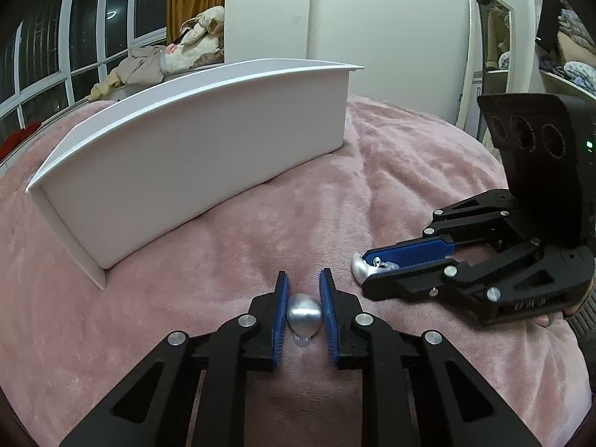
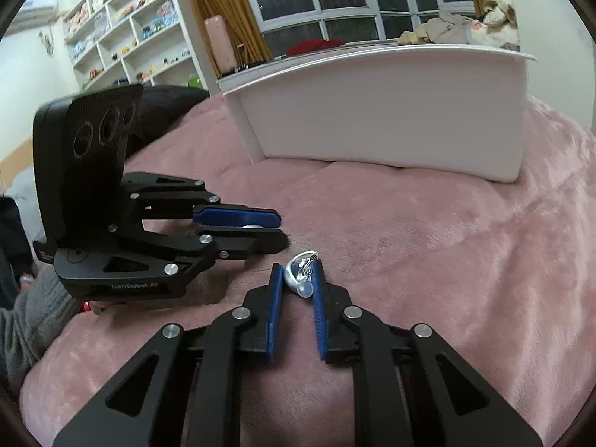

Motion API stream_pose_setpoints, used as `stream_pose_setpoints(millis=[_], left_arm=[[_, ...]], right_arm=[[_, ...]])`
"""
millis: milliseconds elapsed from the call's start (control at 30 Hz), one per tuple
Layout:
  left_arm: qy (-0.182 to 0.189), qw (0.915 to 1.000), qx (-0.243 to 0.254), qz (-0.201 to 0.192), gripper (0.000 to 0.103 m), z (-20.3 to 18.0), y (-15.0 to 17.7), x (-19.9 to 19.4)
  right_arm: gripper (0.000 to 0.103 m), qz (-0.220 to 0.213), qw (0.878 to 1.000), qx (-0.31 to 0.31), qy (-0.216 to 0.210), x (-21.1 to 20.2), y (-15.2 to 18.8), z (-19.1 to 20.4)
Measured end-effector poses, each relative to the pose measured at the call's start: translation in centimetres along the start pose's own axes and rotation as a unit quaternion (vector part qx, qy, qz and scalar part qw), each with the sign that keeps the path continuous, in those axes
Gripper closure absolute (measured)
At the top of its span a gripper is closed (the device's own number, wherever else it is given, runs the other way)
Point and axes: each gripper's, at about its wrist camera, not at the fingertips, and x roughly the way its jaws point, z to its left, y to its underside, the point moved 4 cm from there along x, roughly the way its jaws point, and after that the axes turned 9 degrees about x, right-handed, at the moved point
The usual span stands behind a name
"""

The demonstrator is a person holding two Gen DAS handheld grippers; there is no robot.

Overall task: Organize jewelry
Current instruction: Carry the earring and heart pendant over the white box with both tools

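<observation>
Two silver drop-shaped earrings are in play on a pink blanket. My left gripper is shut on one silver earring, held between its blue pads low over the blanket. My right gripper is shut on the other silver earring, its clear back stopper showing. In the left wrist view the right gripper lies to the right with its earring at the fingertips. In the right wrist view the left gripper lies to the left. A white open box stands beyond both; it also shows in the right wrist view.
The pink blanket covers a soft, uneven bed. A window sill with plush toys runs behind the box. Shelves stand at the far left of the right wrist view. A mirror leans on the wall.
</observation>
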Motion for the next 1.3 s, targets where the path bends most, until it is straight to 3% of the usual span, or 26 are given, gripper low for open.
stream_pose_setpoints(millis=[200, 433, 800, 1300], left_arm=[[-0.004, 0.9998, 0.018, 0.001, 0.081, -0.6, -0.2, 0.0], [0.002, 0.9999, -0.002, -0.015, 0.081, 0.2, -0.5, -0.7], [-0.016, 0.9989, -0.019, -0.041, 0.081, 0.5, -2.0, -2.7], [-0.073, 0.9903, -0.037, -0.112, 0.081, 3.1, -8.2, -8.4]], right_arm=[[0.087, -0.006, 1.0, 0.009, -0.006, -0.3, 0.0, -0.6], [0.087, -0.024, 0.999, 0.029, -0.013, -1.4, 0.0, -1.6], [0.087, -0.054, 0.998, 0.015, 0.022, -3.4, -0.8, -0.8], [0.087, -0.108, 0.991, -0.029, 0.07, -6.6, -6.5, 0.8]])
